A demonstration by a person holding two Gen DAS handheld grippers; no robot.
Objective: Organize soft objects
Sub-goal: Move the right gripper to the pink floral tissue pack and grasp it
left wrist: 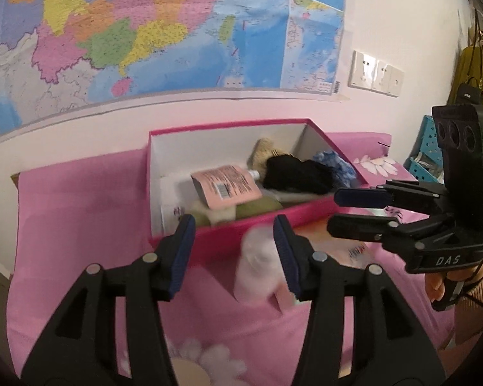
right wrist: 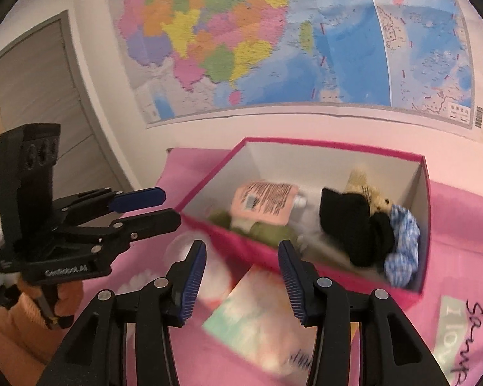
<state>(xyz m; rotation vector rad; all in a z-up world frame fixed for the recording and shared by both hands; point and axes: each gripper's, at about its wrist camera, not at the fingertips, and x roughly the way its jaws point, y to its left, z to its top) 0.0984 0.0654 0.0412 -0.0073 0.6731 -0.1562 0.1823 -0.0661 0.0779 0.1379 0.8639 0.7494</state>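
Observation:
An open pink box (left wrist: 251, 222) (right wrist: 241, 244) stands on a pink cloth. It holds a pink packet (left wrist: 225, 185) (right wrist: 267, 202), a black soft item (left wrist: 296, 173) (right wrist: 354, 225), a tan plush (left wrist: 264, 151) (right wrist: 364, 183), a blue-white cloth (left wrist: 335, 160) (right wrist: 402, 247) and a green soft item (left wrist: 257, 207) (right wrist: 270, 233). My left gripper (left wrist: 233, 251) is open and empty, just before the box; it shows in the right wrist view (right wrist: 164, 209) too. A blurred pale pink soft object (left wrist: 257, 270) lies below it. My right gripper (right wrist: 241, 276) (left wrist: 335, 212) is open and empty above a pastel packet (right wrist: 257, 321).
A large coloured map (left wrist: 164, 29) hangs on the wall behind the box. Wall sockets (left wrist: 375, 74) sit at its right. Blue crates (left wrist: 425, 151) stand at the far right. A grey door (right wrist: 32, 90) is at the left in the right wrist view.

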